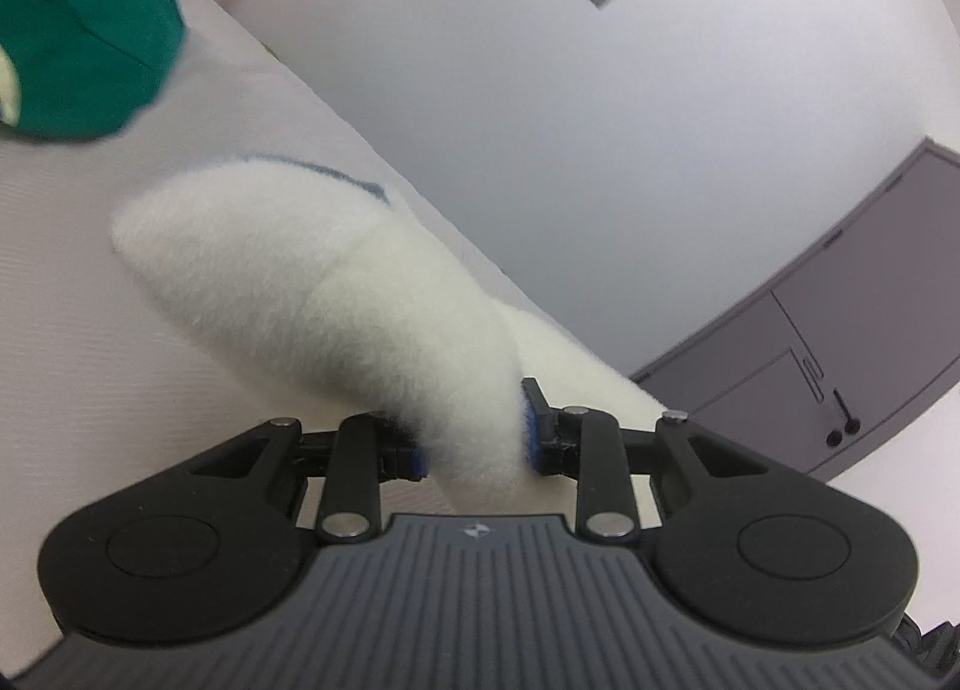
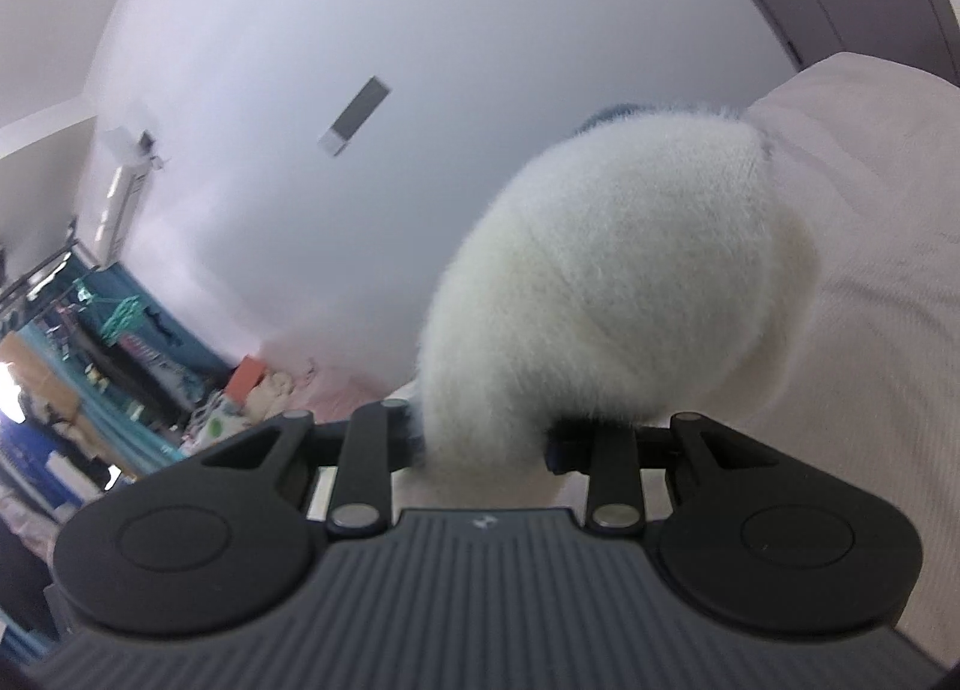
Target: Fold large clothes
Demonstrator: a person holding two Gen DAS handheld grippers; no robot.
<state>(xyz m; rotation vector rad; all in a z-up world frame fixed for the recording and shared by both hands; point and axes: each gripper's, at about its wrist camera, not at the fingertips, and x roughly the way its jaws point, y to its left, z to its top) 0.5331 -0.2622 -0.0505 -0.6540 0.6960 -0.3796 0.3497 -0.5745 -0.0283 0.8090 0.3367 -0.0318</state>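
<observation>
Left wrist view, read from its left edge: a green garment (image 1: 84, 24) lies bunched at the top corner on the pale bed surface (image 1: 78, 318), and a little right of it the white fleece garment (image 1: 312, 282) runs in a thick fuzzy roll down toward the camera, a strip of blue trim showing at its far end. The left gripper (image 1: 474, 444) is clamped on that roll, the blue pads (image 1: 533, 432) pressed into the pile on both sides, and the cloth looks raised off the bed near the grip. Further right are the plain wall and a grey cabinet (image 1: 840, 330). In the right wrist view, cluttered shelves (image 2: 90, 366) fill the left side; toward the middle the right gripper (image 2: 486, 444) is also closed on a bunched part of the same fleece, which bulges above its jaws, with the bed behind on the right. As for progress, I judge the folding to be at an early or middle stage: the fleece is gathered and held at two places, no flat, squared fold is visible, and the green piece looks unfolded too. Laying the fleece out and making the folds still seems to remain.
</observation>
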